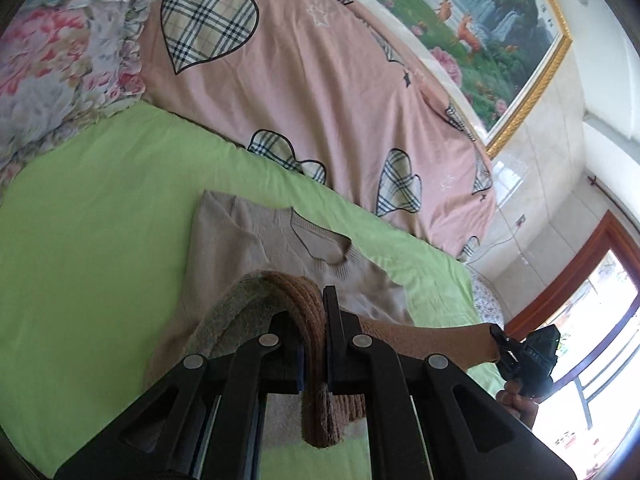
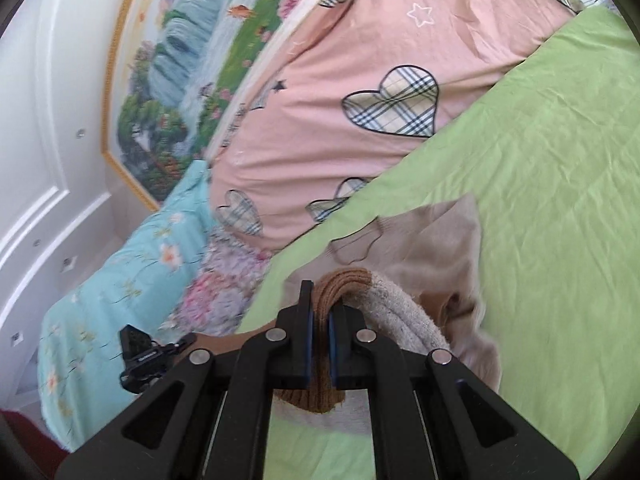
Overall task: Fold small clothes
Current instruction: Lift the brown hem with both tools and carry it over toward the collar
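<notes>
Beige knit sweater (image 1: 256, 248) lies on the green sheet (image 1: 88, 240), neck far from us — its brown hem (image 1: 316, 320) is pinched by the left gripper (image 1: 314, 320) and right gripper (image 2: 318, 312), both clenched. Better to carry both corners level toward the collar, evenly.

Hardly any writing can be made out. The small black camera block (image 1: 538, 354) on the other gripper carries pale lettering, too small and blurred to read in either view (image 2: 142, 354). The gold-framed landscape painting (image 1: 500, 36) bears dark characters near its top corner, also illegible.
</notes>
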